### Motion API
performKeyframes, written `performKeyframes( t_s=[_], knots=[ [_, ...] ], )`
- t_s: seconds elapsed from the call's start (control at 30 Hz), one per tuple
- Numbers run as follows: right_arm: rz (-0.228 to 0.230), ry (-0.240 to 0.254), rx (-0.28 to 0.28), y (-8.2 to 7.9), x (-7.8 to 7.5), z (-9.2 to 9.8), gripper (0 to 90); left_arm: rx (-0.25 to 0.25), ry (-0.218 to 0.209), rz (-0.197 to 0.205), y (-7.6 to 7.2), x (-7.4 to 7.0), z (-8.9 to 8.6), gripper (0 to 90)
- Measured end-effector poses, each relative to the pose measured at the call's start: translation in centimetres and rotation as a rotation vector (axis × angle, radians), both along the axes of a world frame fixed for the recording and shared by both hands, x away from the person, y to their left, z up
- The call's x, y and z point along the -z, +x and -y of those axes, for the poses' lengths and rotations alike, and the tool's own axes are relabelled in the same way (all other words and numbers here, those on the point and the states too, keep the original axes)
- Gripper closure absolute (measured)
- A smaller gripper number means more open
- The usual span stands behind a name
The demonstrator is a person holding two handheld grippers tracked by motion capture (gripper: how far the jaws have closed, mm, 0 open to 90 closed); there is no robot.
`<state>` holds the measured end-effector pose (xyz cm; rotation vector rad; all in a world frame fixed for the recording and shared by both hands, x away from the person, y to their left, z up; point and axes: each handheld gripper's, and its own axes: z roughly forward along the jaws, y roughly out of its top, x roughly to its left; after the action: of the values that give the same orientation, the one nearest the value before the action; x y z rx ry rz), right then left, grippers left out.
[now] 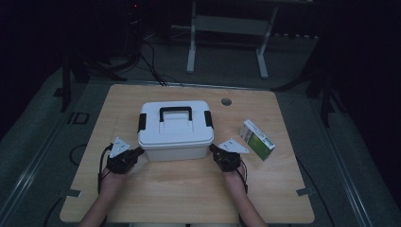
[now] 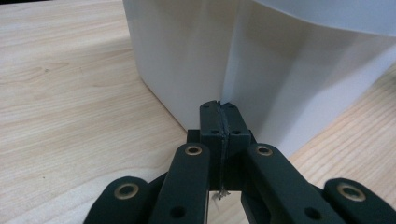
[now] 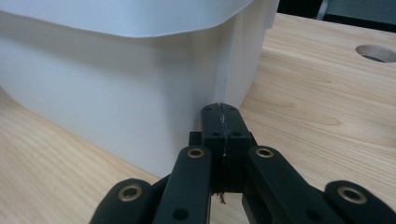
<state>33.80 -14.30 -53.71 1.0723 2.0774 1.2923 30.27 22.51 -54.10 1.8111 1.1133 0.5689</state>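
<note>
Two claws are closed and hold nothing: the left claw (image 1: 137, 152) touches the white box (image 1: 175, 128) at its near-left corner, the right claw (image 1: 213, 148) at its near-right corner.

Both arms reach forward, side by side. The left gripper (image 1: 138, 152) has its jaws pressed tight together, tips pointing in toward the right one. The right gripper (image 1: 212, 148) is closed up too, tips pointing in toward the left.
</note>
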Motion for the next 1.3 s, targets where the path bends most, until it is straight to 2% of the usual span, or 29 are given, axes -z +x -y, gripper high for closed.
performKeyframes(
  t_s=[0.1, 0.2, 0.37, 0.63, 0.87, 1.2, 1.23, 1.3],
  knots=[
    [0.005, -0.003, -0.007, -0.4, 0.0, 0.3, 90.0, 0.014, 0.012, 0.001, -0.4, 0.0, 0.2, 89.7],
    [-0.005, 0.014, -0.006, -0.9, 0.1, 0.6, 90.0, 0.024, 0.005, -0.006, -0.7, -0.1, 0.2, 89.7],
    [0.006, -0.009, -0.016, -1.9, 0.0, 1.1, 90.0, 0.047, 0.011, -0.003, -1.6, -0.1, 0.6, 89.7],
    [0.005, -0.006, -0.016, -3.4, 0.0, 2.1, 90.0, 0.085, 0.007, -0.011, -3.0, -0.1, 1.2, 89.7],
    [-0.001, 0.005, -0.016, -4.6, 0.0, 2.8, 90.0, 0.103, 0.007, -0.017, -4.1, -0.2, 1.7, 89.7],
    [-0.004, -0.008, -0.030, -6.3, -0.2, 3.3, 90.0, 0.128, 0.004, -0.020, -5.2, -0.2, 1.8, 89.7],
    [-0.007, -0.006, -0.035, -6.7, -0.2, 3.5, 90.0, 0.139, 0.022, -0.018, -5.6, -0.3, 1.9, 89.7],
    [-0.012, -0.002, -0.036, -7.1, -0.2, 3.7, 90.0, 0.148, 0.025, -0.018, -5.9, -0.3, 2.0, 89.7]
  ],
)
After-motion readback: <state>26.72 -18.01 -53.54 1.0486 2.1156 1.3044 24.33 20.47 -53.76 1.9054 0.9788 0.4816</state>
